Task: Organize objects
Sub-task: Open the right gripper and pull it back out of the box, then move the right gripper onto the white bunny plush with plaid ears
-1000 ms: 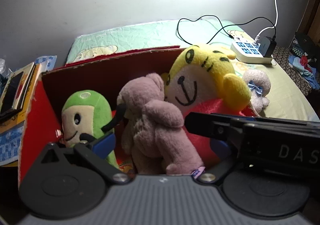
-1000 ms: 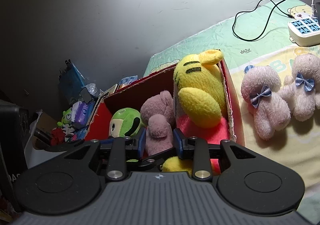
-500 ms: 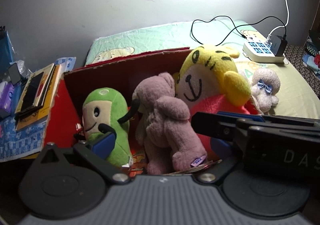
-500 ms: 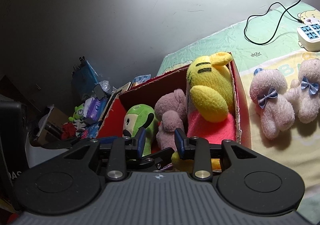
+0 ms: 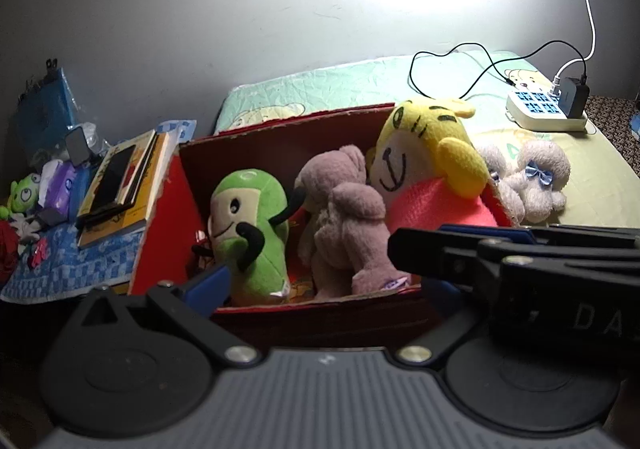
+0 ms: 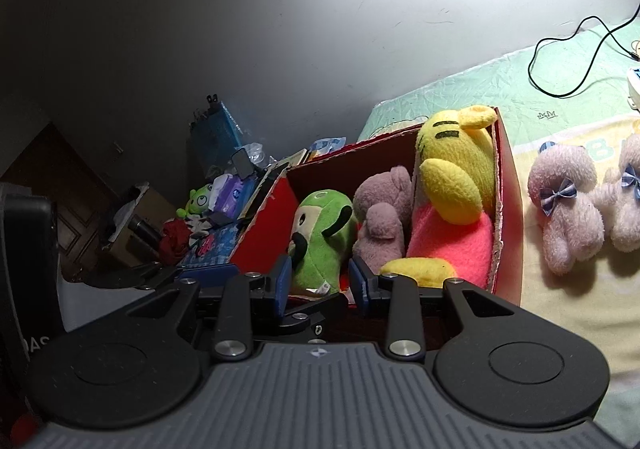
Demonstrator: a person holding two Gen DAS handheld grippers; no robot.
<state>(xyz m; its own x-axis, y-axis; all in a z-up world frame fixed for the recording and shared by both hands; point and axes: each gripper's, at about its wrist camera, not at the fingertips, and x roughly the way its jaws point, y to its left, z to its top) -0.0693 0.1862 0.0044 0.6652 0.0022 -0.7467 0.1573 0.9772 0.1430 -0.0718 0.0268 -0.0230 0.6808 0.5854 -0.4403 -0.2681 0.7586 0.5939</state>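
Note:
A red cardboard box (image 5: 168,225) (image 6: 510,185) on the bed holds a green plush (image 5: 252,225) (image 6: 320,233), a mauve bear (image 5: 344,209) (image 6: 380,217) and a yellow tiger plush in pink (image 5: 432,161) (image 6: 456,185). My left gripper (image 5: 320,285) is open and empty, just in front of the box's near wall. My right gripper (image 6: 319,285) is open and empty, its blue pads (image 6: 283,281) before the box's near wall. The right gripper's black body crosses the left wrist view (image 5: 520,261).
Two pale pink poodles with blue bows (image 6: 568,209) (image 5: 536,177) lie on the bedsheet right of the box. A white power strip (image 5: 544,109) with cables sits at the far right. Books (image 5: 120,185) and clutter, with a small green toy (image 5: 24,193), lie left.
Both grippers have pulled back from the box, so the toys look smaller and the box's near wall now shows. The right gripper's jaws stand slightly wider. The toys stay put.

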